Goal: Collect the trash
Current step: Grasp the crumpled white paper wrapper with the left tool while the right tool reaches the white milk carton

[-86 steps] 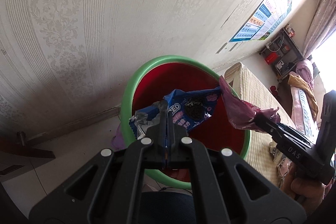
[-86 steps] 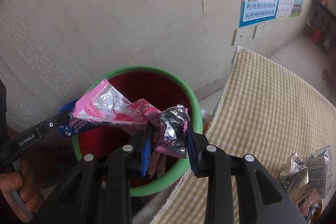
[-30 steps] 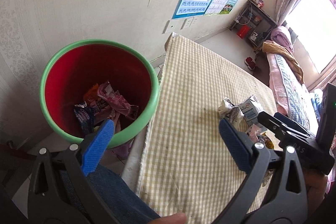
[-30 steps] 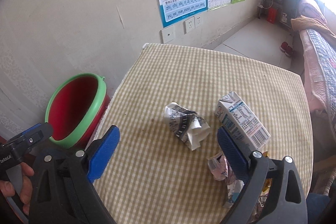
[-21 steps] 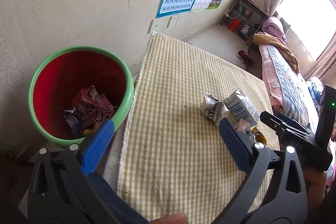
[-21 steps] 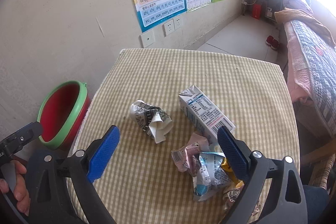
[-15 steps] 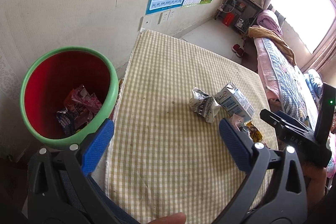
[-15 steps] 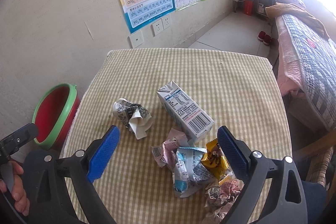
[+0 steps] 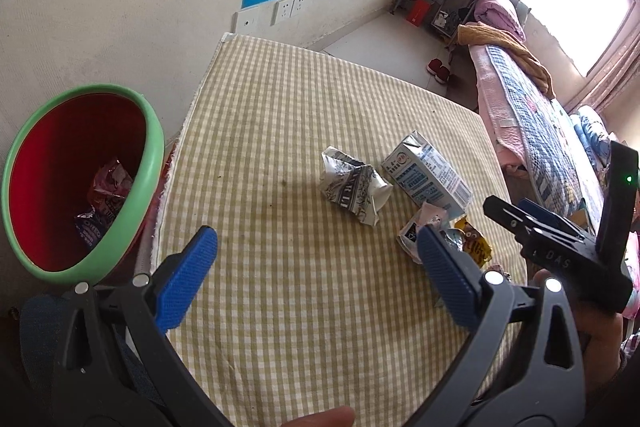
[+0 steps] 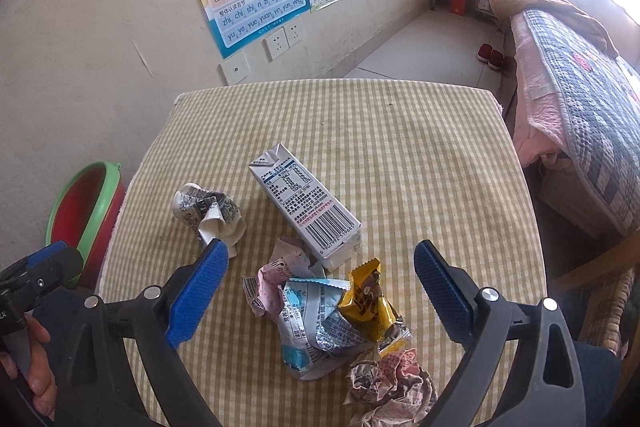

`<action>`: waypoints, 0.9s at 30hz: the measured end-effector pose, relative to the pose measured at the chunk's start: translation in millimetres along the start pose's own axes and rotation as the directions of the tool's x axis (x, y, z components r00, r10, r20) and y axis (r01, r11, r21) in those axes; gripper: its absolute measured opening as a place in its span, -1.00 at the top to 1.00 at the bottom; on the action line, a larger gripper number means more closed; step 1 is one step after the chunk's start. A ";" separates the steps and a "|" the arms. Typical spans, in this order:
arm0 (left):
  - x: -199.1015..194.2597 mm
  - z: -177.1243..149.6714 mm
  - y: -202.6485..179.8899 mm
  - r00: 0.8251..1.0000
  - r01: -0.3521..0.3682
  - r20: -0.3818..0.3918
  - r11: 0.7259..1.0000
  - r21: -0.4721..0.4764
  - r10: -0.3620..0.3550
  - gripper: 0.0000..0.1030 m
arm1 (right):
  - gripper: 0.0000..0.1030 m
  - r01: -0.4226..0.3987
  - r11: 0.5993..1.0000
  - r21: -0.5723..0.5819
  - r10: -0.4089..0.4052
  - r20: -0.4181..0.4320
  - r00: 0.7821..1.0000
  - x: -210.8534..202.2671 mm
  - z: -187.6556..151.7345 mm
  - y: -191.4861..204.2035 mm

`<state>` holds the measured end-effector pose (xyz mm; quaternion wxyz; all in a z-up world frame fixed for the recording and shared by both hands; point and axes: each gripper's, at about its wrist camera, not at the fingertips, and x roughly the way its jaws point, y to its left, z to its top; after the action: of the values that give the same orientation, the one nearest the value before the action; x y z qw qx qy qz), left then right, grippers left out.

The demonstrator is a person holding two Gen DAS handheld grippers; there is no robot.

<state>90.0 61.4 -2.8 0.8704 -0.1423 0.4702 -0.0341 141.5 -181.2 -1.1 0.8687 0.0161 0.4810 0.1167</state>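
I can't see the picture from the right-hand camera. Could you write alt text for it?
An open, empty right gripper with blue pads hovers above a checked tablecloth strewn with trash: a white milk carton, a crumpled carton, a yellow snack wrapper, a blue-and-silver wrapper and wadded paper. A green-rimmed red bin stands left of the table.

Yellow-and-white checked cloth covers the bench. The bin is red inside with a green rim. The milk carton is white and blue; one wrapper is golden-yellow.
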 end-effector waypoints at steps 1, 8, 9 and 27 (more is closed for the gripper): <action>3.2 0.1 -1.8 1.000 0.002 -0.005 1.000 0.003 -0.002 -0.89 | -0.76 0.000 1.000 0.001 0.000 -0.003 1.000 2.1 0.2 -1.2; 24.1 4.0 -14.3 0.999 0.004 -0.038 1.000 0.027 -0.003 -0.89 | -0.76 -0.006 1.000 -0.010 0.005 -0.035 0.999 20.7 3.9 -5.5; 27.1 4.5 -15.1 0.999 0.004 -0.043 1.000 0.027 -0.002 -0.89 | -0.76 -0.005 1.000 -0.016 0.005 -0.041 0.999 23.8 4.7 -5.3; 72.9 14.1 -27.1 0.994 -0.001 -0.109 0.999 0.043 0.005 -0.89 | -0.63 -0.018 0.980 -0.198 -0.015 -0.166 0.986 83.2 26.8 6.3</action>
<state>144.2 24.4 -46.9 0.8463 -0.1209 0.5164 -0.0504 205.3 -154.7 -55.1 0.8226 -0.0802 0.5380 0.1659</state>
